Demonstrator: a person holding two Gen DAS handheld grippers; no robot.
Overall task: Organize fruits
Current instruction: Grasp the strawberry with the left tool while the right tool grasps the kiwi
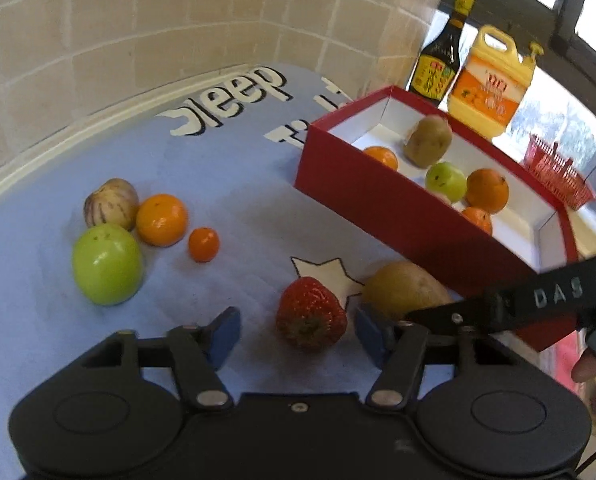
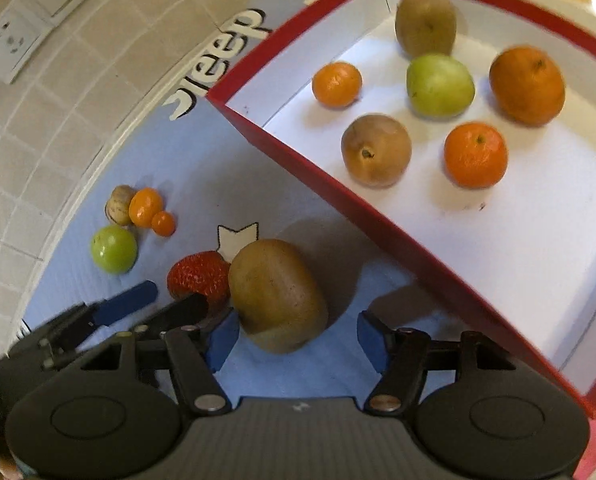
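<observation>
While both grippers are hanging spread wide, left gripper (image 1: 295, 330) bracketing strawberry (image 1: 310, 314) on blue mat (image 1: 225, 200): soft, bruisable, needing gentle side pinch; right gripper (image 2: 298, 338) straddling kiwi (image 2: 277, 294) beside red box (image 2: 338, 196): firm, fuzzy, gripping across middle

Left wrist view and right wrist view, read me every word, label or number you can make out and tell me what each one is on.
"Sleep": white letters on the blue mat, seen upside down in both views.
A second white word on the mat, beginning with "T", is cut off by the red box.
"DAS": raised letters on the right gripper, seen in the left wrist view.
Dark sauce bottle: yellow label, print too blurred.
Yellow jug: orange label, red characters unreadable.
</observation>
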